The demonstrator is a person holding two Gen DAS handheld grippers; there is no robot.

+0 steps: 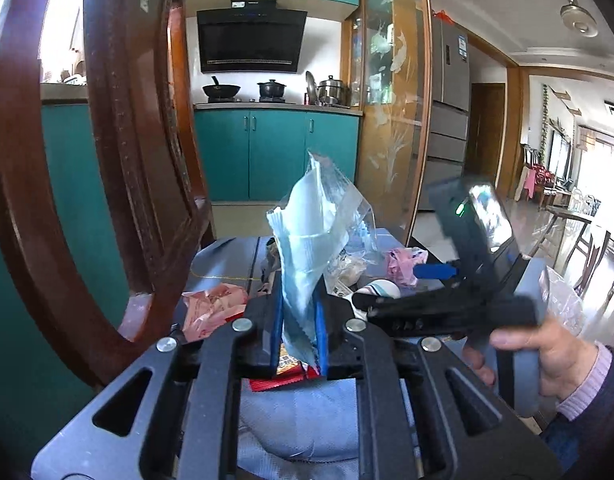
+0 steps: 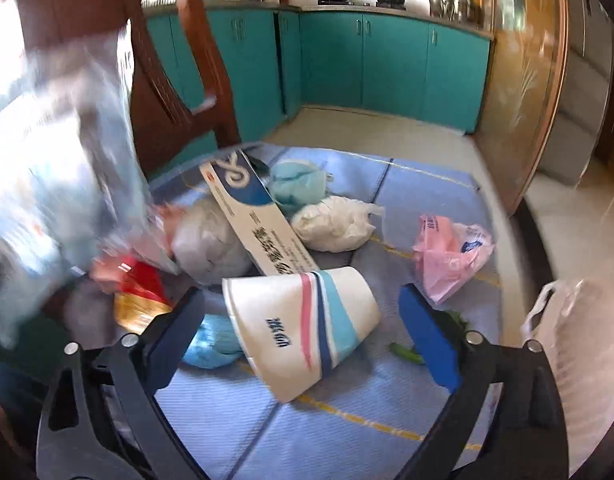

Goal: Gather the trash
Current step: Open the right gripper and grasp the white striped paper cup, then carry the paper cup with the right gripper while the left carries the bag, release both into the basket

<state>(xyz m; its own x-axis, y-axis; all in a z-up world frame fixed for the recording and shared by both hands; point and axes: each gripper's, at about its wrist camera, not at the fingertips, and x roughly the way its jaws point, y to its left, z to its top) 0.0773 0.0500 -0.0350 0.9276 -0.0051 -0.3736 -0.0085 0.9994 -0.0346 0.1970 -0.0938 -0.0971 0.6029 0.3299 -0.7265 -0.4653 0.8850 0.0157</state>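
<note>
Here, a light blue plastic wrapper [image 1: 307, 240] is clamped between the two blue pads of the left gripper [image 1: 301, 320] and is held upright above the table; a clear crinkled film is seen around its upper part. In the right wrist view the same wrapper [image 2: 59, 184] is seen as a blurred shape at the left side. The right gripper [image 2: 303, 328] is spread wide, and nothing is gripped by it. A crushed paper cup [image 2: 307, 320] with pink and blue stripes is lying on its side between the open fingers, on the blue tablecloth [image 2: 347, 432]. Whether the cup is touched by a finger cannot be told. Behind the cup a long white and blue carton [image 2: 259, 224] is lying flat, with a white crumpled bag [image 2: 335, 224] just beside it and a pale blue bundle [image 2: 299, 184] near its far end. A pink plastic bag [image 2: 447, 252] is lying apart to the right. A red and yellow snack packet [image 2: 141, 296] is seen near the left finger. A wooden chair [image 1: 139, 128] is standing beside the table.
</note>
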